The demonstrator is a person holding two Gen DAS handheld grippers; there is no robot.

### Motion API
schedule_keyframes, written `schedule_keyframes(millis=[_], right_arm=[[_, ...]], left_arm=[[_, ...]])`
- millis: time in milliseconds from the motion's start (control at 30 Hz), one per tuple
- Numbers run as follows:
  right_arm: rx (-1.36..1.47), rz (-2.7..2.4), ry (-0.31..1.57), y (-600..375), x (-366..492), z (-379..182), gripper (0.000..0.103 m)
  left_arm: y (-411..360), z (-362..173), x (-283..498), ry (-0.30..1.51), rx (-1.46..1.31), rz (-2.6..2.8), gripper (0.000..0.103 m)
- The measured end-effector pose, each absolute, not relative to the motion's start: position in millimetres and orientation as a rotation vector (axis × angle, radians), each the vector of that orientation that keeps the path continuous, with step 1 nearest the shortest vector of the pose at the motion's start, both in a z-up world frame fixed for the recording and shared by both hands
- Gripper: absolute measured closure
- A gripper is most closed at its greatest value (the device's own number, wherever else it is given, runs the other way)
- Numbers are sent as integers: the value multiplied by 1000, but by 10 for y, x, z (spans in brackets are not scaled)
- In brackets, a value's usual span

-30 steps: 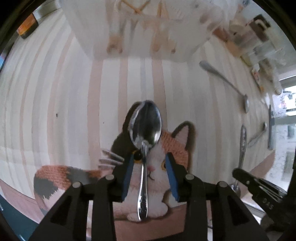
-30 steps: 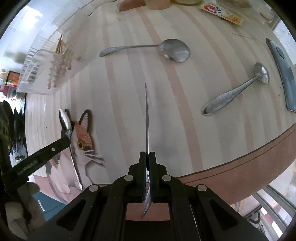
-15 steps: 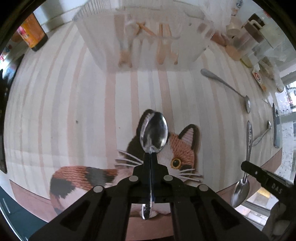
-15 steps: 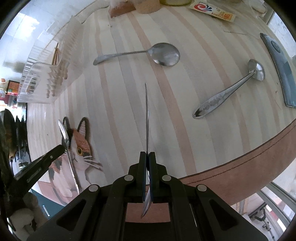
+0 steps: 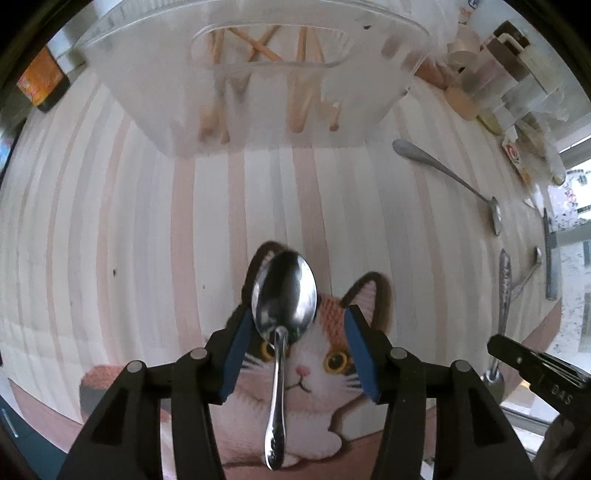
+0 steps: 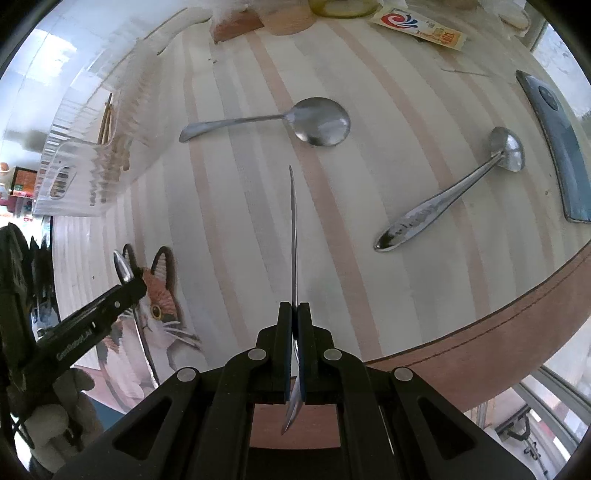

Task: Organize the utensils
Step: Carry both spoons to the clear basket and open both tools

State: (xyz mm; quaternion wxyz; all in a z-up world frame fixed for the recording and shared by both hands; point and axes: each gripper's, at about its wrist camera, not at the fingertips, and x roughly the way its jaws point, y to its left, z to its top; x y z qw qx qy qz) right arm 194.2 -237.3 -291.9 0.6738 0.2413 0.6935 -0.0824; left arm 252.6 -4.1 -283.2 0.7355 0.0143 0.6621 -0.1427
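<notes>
My left gripper is open, its blue pads either side of a steel spoon that lies on the cat-print mat, bowl pointing away. A clear plastic utensil holder with wooden chopsticks stands straight ahead. My right gripper is shut on a spoon held edge-on above the table, handle pointing forward. Two more spoons lie on the striped table: a round one and a smaller one.
A dark flat remote-like object lies at the right near the table's edge. Packets and jars crowd the far side. The table's brown rim curves close on the right. The left gripper shows in the right wrist view.
My left gripper was open around the spoon, shut on it half a second ago, and is open again now with the spoon on the mat. The right gripper kept its spoon.
</notes>
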Motion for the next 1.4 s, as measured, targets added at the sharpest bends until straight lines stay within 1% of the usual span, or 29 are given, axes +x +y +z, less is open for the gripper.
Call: schedule_keyframes(millis=[67,300,600,833,1000,1400], right_arm=[[549,-190,1561,-2394,1927,-2917,100],[558,-190,1552,-2362,1932,-2919,100],[561,-177,1515,-2375,1974,-2772,100],[541,-145,1462,-2365,2068,-2489,100],[521,-109,1397,-2356,2220,-2153,100],[442,12,1251,-2169,2930,-1420,100]], left_arm=[[-59,-2816,2520,1433,75,-287,71],[-151,-2802,2426,1426,106,-281,71],[-127,-2447,2189,1375,95,-284,71],[-16,-1913,2112,1293,58,-309,71],[-165,-1659,2324,1223,43,-315,71],[-53,-710,2702,1042,-38,-282,71]])
